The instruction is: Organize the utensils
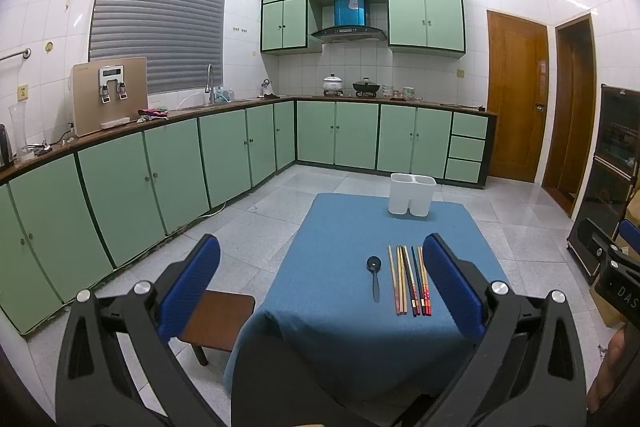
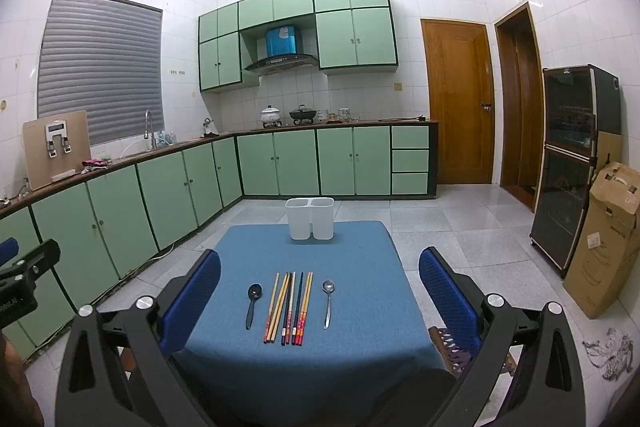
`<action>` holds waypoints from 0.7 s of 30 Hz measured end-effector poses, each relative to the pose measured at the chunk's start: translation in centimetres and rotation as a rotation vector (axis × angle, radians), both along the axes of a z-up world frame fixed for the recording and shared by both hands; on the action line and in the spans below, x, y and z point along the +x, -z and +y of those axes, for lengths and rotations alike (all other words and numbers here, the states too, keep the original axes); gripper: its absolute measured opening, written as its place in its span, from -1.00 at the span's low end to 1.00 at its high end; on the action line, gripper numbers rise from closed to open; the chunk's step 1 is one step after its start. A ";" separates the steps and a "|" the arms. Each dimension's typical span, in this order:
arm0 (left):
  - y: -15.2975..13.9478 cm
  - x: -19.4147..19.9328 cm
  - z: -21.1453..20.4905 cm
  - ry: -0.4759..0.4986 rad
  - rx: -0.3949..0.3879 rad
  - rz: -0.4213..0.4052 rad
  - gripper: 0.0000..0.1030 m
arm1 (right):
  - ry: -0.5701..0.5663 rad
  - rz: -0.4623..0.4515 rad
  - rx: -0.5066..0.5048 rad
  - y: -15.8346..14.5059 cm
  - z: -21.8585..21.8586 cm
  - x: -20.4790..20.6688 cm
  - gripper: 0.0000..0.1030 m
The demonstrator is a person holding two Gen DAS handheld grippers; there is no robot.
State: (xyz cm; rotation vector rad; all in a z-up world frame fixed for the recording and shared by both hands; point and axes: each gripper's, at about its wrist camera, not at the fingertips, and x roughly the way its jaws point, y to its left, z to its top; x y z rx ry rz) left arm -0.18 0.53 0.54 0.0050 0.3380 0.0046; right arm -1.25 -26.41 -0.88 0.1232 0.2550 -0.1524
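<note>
A blue-clothed table (image 2: 352, 267) holds a row of several chopsticks (image 2: 289, 307), a black spoon (image 2: 253, 305) to their left and a metal spoon (image 2: 328, 301) to their right. A white two-compartment holder (image 2: 310, 218) stands empty at the table's far edge. My right gripper (image 2: 320, 279) is open, held back above the table's near edge. My left gripper (image 1: 322, 271) is open, held left of the table. In the left wrist view I see the chopsticks (image 1: 408, 281), black spoon (image 1: 375, 277) and holder (image 1: 412, 194); its right finger hides the metal spoon.
Green kitchen cabinets (image 2: 168, 195) run along the left and back walls. A small wooden stool (image 1: 218, 321) stands left of the table. A dark cabinet (image 2: 572, 167) and a cardboard box (image 2: 604, 247) stand to the right, near wooden doors (image 2: 458, 103).
</note>
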 end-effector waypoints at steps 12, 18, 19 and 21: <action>-0.2 -0.1 -0.1 0.001 0.001 0.001 0.91 | 0.002 0.000 0.000 0.0 -0.1 0.1 0.88; -0.8 -0.1 -0.2 0.001 0.001 0.002 0.91 | 0.002 0.000 0.000 0.0 -0.1 0.1 0.88; -0.7 -0.1 -0.2 0.000 0.002 0.001 0.91 | 0.002 0.000 -0.001 0.0 -0.1 0.1 0.88; -0.8 -0.1 -0.2 0.002 0.002 0.003 0.91 | 0.002 0.000 0.000 0.0 -0.1 0.1 0.88</action>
